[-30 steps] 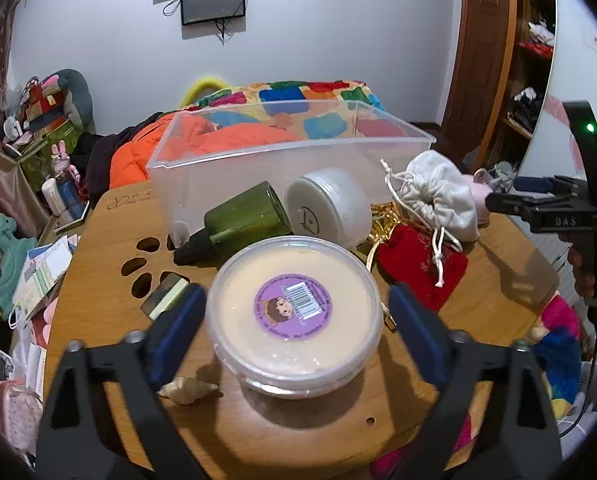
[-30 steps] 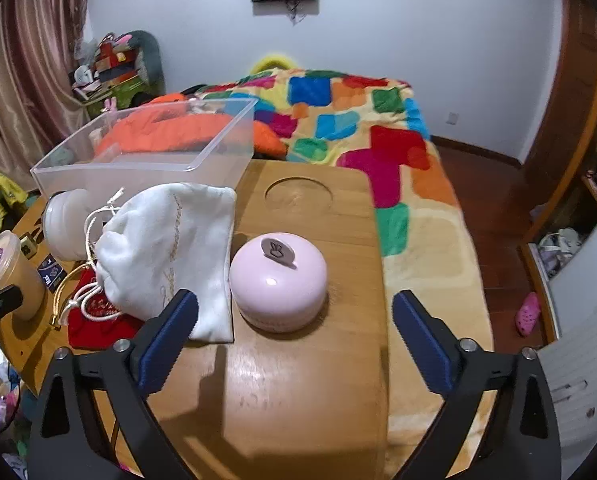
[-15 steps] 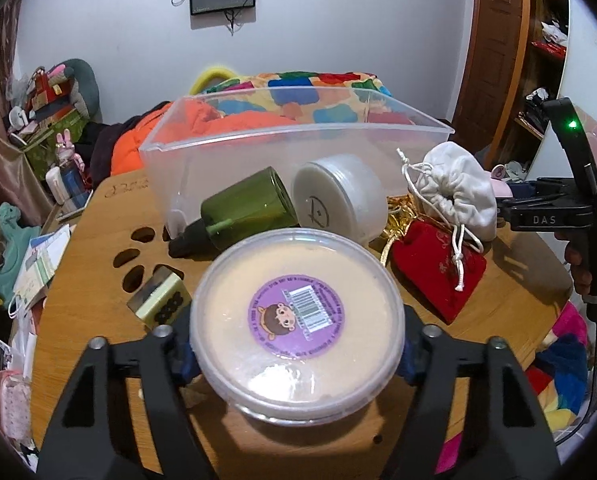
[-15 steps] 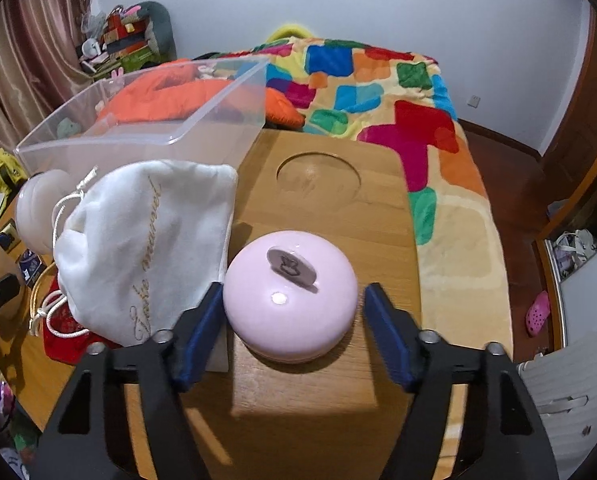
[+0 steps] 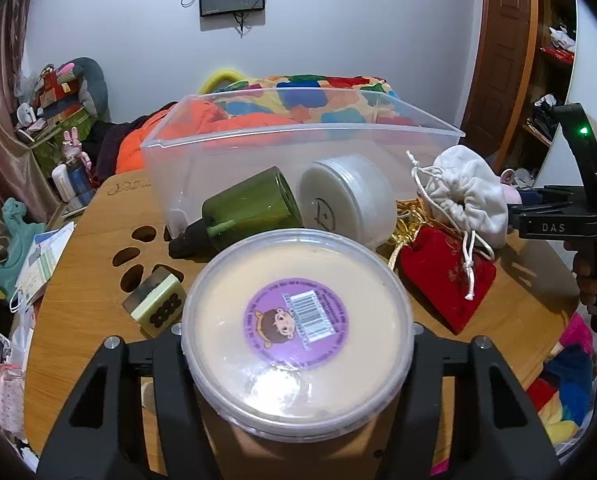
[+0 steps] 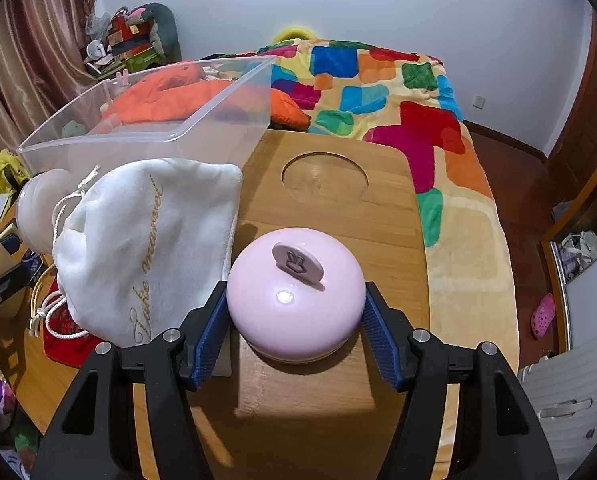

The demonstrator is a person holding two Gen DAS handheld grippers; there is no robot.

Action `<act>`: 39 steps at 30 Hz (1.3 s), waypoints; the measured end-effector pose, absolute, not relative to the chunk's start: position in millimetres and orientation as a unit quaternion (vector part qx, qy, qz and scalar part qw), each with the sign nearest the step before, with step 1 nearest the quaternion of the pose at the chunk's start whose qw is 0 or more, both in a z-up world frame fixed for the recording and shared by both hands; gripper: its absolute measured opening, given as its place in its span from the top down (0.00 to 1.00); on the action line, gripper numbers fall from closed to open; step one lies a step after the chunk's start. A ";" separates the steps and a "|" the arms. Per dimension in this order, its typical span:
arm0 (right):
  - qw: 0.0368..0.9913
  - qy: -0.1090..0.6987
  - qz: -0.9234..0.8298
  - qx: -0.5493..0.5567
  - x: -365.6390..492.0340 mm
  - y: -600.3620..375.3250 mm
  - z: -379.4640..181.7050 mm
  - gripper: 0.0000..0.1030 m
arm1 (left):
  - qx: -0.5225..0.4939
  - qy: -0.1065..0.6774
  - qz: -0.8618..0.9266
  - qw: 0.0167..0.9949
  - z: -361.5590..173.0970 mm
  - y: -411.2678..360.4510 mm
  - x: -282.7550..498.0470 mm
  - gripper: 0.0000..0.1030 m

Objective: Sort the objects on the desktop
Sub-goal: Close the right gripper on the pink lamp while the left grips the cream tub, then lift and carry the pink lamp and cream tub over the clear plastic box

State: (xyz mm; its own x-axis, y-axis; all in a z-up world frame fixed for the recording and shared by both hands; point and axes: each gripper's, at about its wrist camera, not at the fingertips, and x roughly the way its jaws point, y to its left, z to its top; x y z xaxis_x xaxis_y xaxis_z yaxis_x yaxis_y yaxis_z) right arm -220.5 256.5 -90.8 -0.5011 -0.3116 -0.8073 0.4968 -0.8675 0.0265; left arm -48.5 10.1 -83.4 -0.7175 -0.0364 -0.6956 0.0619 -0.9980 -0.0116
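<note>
Clear bin (image 5: 258, 152), table's 12 o'clock: likely destination; high rim may catch a low-carried load.
Round tub (image 5: 297, 330), clamped in left tongs (image 5: 297, 332): slick wall, could slide out if tilted.
Pink dome case (image 6: 296, 300), pinched by right tongs (image 6: 294, 320): curved sides may squirt free; white pouch (image 6: 150, 248) crowds 9 o'clock.

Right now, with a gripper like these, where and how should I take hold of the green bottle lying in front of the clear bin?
Grip the green bottle across its round body, probably from above, jaws on its two long flanks. It lies on its side with the dark cap pointing left; the clear bin behind and the white jar beside it block a level approach.
</note>
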 end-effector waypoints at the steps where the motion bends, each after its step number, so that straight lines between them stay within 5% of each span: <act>1: 0.235 0.101 -0.861 0.441 -220.1 257.4 -90.0 0.42 | 0.374 0.017 -0.927 0.026 -83.3 9.5 -48.4 0.43; 39: 0.309 0.103 -0.871 0.367 -156.3 230.3 15.5 0.42 | 0.295 -0.035 -0.955 -0.011 6.6 4.1 -50.6 0.43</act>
State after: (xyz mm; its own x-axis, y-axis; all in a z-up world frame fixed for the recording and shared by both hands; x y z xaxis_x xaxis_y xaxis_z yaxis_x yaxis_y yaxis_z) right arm -156.3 230.3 15.5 -0.5396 -0.4629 -0.7033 0.6144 -0.7876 0.0470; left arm -50.6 4.1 6.6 -0.8262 0.0012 -0.5633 -0.0422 -0.9973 0.0598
